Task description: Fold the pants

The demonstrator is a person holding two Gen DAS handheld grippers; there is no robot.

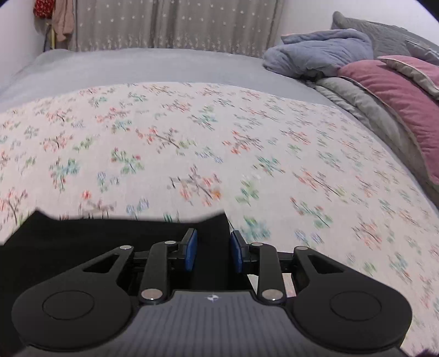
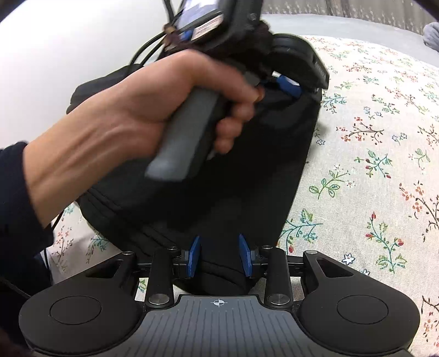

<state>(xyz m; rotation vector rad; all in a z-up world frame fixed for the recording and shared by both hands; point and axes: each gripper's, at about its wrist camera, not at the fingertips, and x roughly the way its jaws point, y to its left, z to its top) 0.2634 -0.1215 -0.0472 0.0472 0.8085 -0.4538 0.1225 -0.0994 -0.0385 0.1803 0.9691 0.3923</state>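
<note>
The black pants lie folded on the flowered bed sheet. In the left wrist view the pants fill the lower left. My left gripper is over their far right corner, its blue pads apart with black cloth between them. In the right wrist view my right gripper stands open around the near edge of the pants, blue pads on either side of a rolled hem. The person's hand holds the left gripper at the far end of the pants.
The flowered sheet covers the near bed; grey bedding lies beyond. A grey-blue blanket and pink and grey pillows are piled at the right. A curtain hangs behind. Cables trail from the left gripper.
</note>
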